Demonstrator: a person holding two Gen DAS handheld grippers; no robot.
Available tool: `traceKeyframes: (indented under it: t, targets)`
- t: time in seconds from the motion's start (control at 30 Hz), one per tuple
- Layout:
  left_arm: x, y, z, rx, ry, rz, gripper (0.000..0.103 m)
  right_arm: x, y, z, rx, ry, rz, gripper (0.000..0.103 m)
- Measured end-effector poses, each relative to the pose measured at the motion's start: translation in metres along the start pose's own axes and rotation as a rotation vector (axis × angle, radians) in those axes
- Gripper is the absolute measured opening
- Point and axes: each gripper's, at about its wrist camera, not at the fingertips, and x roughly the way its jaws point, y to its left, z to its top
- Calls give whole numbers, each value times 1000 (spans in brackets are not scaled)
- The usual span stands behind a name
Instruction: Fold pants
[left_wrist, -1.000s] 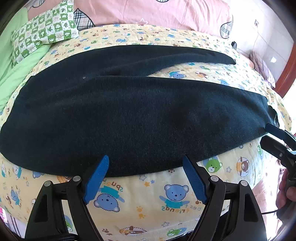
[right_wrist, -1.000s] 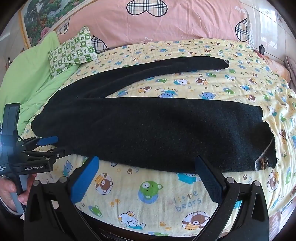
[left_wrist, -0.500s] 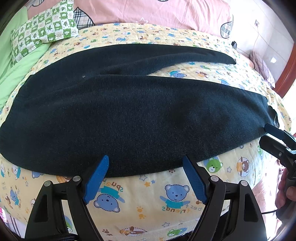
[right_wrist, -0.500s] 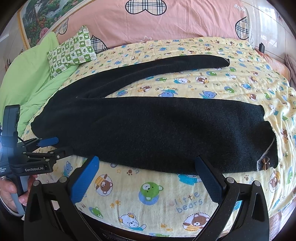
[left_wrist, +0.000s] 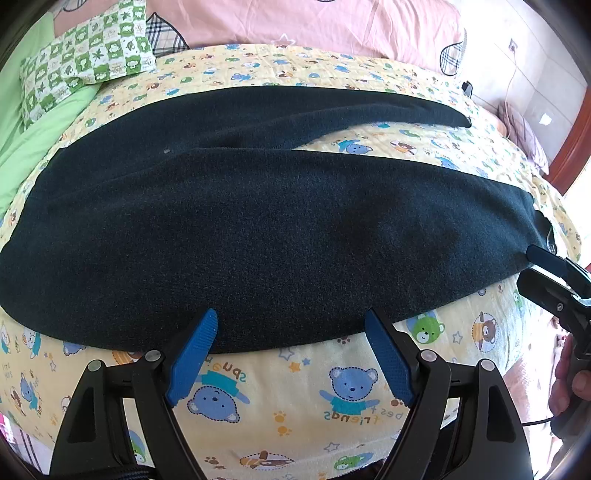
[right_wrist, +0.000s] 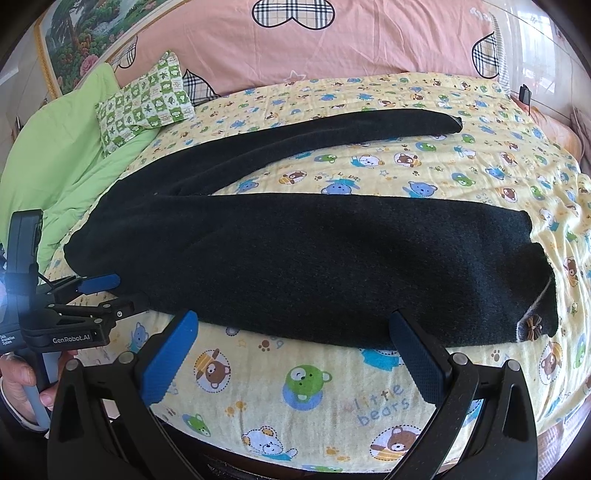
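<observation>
Jaws spread wide on both the left gripper (left_wrist: 291, 328) and right gripper (right_wrist: 295, 325), level at the near edge of the black pants (left_wrist: 258, 229).

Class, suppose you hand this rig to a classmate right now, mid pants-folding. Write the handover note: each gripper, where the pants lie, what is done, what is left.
Left gripper: open, holding nothing, fingers at the near edge of the pants.
Right gripper: open, holding nothing, also at the near edge, close to the end with the small bow.
Pants: black, spread flat across the bear-print sheet, the two legs splayed apart in a V, the far leg angled toward the pink bedding.
Done: laid out flat only.
Left: every fold; probably first bring one leg over the other.
</observation>
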Motion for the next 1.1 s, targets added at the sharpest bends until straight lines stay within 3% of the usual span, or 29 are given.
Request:
traceKeyframes:
  t: [1.1]
  targets:
    - [-1,-2,15,24,14,-26,83,1,21,-6,10,27,27,103]
